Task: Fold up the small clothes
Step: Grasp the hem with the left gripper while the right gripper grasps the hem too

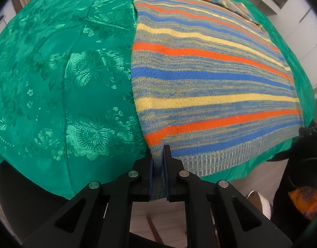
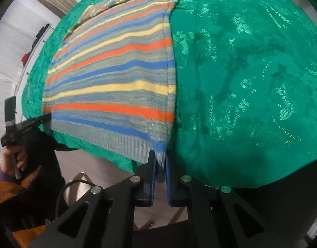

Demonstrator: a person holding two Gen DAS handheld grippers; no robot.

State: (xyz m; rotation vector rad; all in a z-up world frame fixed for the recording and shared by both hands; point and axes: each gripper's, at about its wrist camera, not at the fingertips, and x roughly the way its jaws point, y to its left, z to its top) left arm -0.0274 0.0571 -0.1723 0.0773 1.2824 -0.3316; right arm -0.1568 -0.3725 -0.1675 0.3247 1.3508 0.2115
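Pinching sweater (image 1: 199, 78) hem corners: left tongs (image 1: 158, 161) and right tongs (image 2: 160, 161) both clamped, green cloth (image 1: 65, 82) underneath.

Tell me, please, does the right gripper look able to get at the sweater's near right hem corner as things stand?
Probably yes: the right gripper is shut on that corner of the striped sweater, with nothing in the way on the green cloth. The left gripper pinches the other hem corner.

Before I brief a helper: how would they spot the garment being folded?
Find the table draped in shiny green floral cloth. Lying flat on it is a knitted sweater, its ribbed hem at the near edge. Only it has orange, blue and yellow stripes.
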